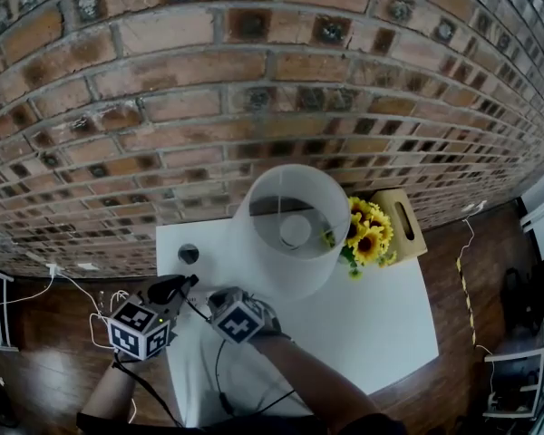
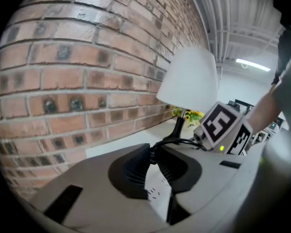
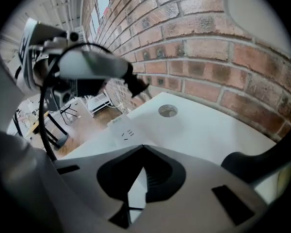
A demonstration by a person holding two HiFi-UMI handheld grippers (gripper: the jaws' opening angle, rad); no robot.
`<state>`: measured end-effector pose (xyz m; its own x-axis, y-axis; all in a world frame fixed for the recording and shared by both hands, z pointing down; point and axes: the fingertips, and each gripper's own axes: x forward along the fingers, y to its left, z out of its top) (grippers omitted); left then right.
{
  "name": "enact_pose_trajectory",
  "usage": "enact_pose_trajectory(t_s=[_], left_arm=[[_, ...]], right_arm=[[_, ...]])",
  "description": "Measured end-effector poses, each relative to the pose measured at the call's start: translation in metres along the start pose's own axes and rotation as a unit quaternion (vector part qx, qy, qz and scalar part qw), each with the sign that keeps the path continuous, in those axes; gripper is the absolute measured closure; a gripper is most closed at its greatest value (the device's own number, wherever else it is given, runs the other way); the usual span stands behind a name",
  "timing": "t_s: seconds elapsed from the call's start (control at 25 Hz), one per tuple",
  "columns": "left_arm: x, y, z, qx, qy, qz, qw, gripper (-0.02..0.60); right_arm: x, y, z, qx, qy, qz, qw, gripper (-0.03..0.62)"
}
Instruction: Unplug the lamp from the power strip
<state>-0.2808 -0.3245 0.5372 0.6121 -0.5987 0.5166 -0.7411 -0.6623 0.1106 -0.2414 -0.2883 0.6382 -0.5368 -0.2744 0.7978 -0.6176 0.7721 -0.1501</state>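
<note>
The lamp (image 1: 290, 229) with a white shade stands mid-table against the brick wall. My left gripper (image 1: 183, 285) is shut on the lamp's black plug (image 3: 137, 85), which hangs clear above the white power strip (image 3: 121, 130). In the left gripper view the black cord (image 2: 184, 141) runs from the pinched jaw tips (image 2: 153, 154) toward the lamp's stem, and the strip (image 2: 160, 193) shows below them. My right gripper (image 1: 214, 299) sits just right of the left one. Its jaws (image 3: 142, 148) meet at the tips, low over the strip; contact cannot be told.
Sunflowers (image 1: 367, 229) and a wooden box (image 1: 403, 225) sit right of the lamp. A round cable hole (image 1: 189, 254) lies in the white table (image 1: 381, 324) near the wall. Loose cables (image 1: 72, 284) trail on the wooden floor at left.
</note>
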Motion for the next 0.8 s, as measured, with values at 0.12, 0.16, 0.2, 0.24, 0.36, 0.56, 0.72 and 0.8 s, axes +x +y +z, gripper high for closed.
enact_pose_trajectory(t_s=[0.12, 0.16, 0.2, 0.24, 0.36, 0.56, 0.72, 0.8], left_arm=[[-0.001, 0.011, 0.026, 0.074, 0.0, 0.015, 0.9971, 0.523], [-0.003, 0.015, 0.027, 0.08, 0.002, 0.022, 0.9965, 0.523], [-0.004, 0.02, 0.027, 0.076, 0.004, 0.027, 0.9967, 0.523], [-0.005, 0.024, 0.025, 0.07, 0.005, 0.032, 0.997, 0.523], [-0.004, 0.034, 0.022, 0.066, 0.005, 0.051, 0.9965, 0.522], [0.012, 0.046, 0.021, 0.083, 0.014, 0.071, 0.994, 0.518], [0.031, 0.052, 0.012, 0.09, 0.043, 0.068, 0.9927, 0.518], [0.04, 0.056, 0.006, 0.094, 0.056, 0.069, 0.9916, 0.517]], right_arm=[[0.0, 0.002, -0.003, 0.002, 0.001, 0.001, 1.0, 0.588], [0.0, 0.003, -0.003, 0.001, -0.001, 0.0, 1.0, 0.588], [0.0, 0.003, -0.001, 0.001, -0.003, -0.001, 1.0, 0.588], [0.0, 0.003, 0.0, 0.002, -0.004, -0.001, 1.0, 0.588], [0.0, 0.003, -0.002, 0.007, -0.001, 0.002, 1.0, 0.588], [0.001, 0.003, -0.002, 0.007, -0.002, 0.005, 1.0, 0.588], [0.0, 0.004, -0.001, 0.007, -0.006, 0.008, 1.0, 0.588], [0.0, 0.005, -0.001, 0.009, -0.007, 0.009, 1.0, 0.588]])
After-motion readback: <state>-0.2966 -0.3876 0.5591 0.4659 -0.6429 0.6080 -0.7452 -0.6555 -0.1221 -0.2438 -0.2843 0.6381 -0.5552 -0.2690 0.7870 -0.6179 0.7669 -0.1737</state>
